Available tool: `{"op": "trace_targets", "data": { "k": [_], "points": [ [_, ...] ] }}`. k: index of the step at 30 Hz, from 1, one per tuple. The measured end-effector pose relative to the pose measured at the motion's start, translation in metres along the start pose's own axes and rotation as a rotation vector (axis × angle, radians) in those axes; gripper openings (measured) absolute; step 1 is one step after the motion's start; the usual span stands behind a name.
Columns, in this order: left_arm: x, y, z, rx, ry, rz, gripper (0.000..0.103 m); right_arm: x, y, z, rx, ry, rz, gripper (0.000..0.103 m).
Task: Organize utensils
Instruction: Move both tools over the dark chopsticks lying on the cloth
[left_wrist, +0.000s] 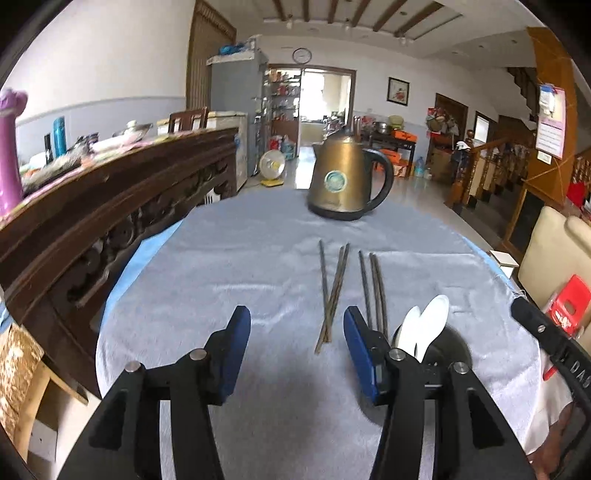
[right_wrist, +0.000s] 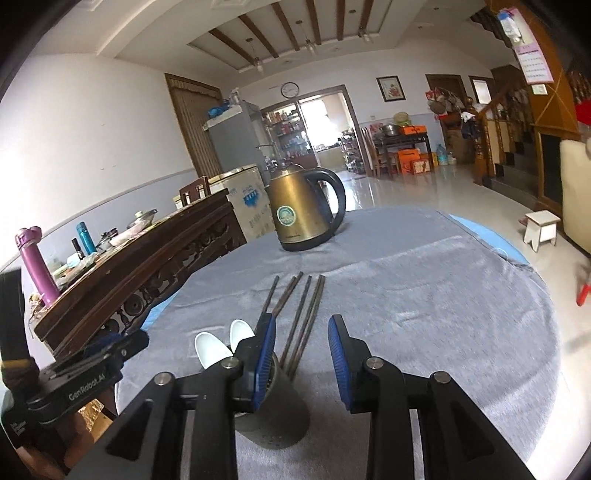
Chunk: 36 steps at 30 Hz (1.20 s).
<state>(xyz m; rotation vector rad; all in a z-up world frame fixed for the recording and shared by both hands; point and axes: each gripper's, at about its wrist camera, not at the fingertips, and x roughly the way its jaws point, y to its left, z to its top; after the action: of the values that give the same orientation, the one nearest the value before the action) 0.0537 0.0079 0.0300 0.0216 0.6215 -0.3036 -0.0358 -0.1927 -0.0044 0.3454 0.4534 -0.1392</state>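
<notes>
Two white spoons (left_wrist: 424, 325) stand in dark holder cup (right_wrist: 273, 417) on grey cloth (left_wrist: 221, 258), near table's front edge. Six chopsticks, roughly, (left_wrist: 351, 288) lie loose on cloth between cup and brass kettle (left_wrist: 345, 177); blur hinders exact count. Left gripper (left_wrist: 297, 332) jaws partly apart, nothing between pads, cup just beside its right finger. Right gripper (right_wrist: 303, 347) jaws partly apart, empty; cup sits under its left finger.

we see the holder (right_wrist: 275, 417) only in part, its rim behind the right gripper's (right_wrist: 302, 363) left finger; the spoons' (left_wrist: 424, 325) handles are hidden inside, and the chopsticks' (right_wrist: 299, 325) near ends too.
</notes>
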Motion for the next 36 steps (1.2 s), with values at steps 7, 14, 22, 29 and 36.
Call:
{"op": "trace_targets", "data": {
  "k": [7, 14, 22, 29, 36],
  "points": [
    [0.019, 0.022, -0.008, -0.045, 0.069, 0.002, 0.053, 0.006, -0.020, -0.004, 0.073, 0.061, -0.011, 0.033],
    [0.054, 0.037, -0.019, -0.073, 0.155, 0.012, 0.053, 0.028, -0.050, -0.011, 0.174, 0.120, -0.012, 0.032],
    [0.102, 0.035, -0.020, -0.045, 0.242, -0.076, 0.021, 0.060, -0.074, -0.021, 0.241, 0.195, 0.000, 0.032],
    [0.148, 0.032, 0.003, -0.011, 0.323, -0.124, 0.021, 0.104, -0.085, -0.011, 0.231, 0.298, 0.047, 0.032],
    [0.187, 0.019, 0.034, 0.040, 0.359, -0.125, 0.022, 0.169, -0.080, 0.023, 0.164, 0.406, 0.099, 0.032]
  ]
}}
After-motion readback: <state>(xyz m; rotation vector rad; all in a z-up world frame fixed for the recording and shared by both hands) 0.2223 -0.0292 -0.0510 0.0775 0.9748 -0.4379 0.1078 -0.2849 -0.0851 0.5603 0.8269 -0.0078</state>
